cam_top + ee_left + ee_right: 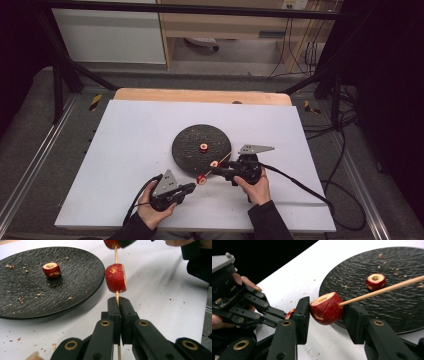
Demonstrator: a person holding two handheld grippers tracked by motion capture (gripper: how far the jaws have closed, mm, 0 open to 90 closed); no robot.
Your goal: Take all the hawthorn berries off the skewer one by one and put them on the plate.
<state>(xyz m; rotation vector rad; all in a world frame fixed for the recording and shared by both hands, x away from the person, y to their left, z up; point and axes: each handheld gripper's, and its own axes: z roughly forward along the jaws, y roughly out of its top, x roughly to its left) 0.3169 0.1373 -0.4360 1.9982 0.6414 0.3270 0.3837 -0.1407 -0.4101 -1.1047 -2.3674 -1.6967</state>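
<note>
A thin wooden skewer point(220, 163) hangs just above the table beside a black plate point(187, 140). My left gripper point(119, 301) is shut on the skewer's point(116, 255) lower end. One red fruit piece point(115, 278) is threaded just past its jaws. Farther along, my right gripper point(327, 307) is shut on a second red fruit piece point(326, 308), with the skewer point(382, 290) running through it. In the high view the left gripper point(193, 186) and right gripper point(216, 168) meet at the plate's near edge. A third red fruit piece point(203, 147) lies on the plate's middle.
Crumbs are scattered over the plate point(30, 300) and the white table sheet point(125, 150). Cables trail from both grippers toward the front edge and the right side. A wooden board edge point(200, 95) runs along the far side.
</note>
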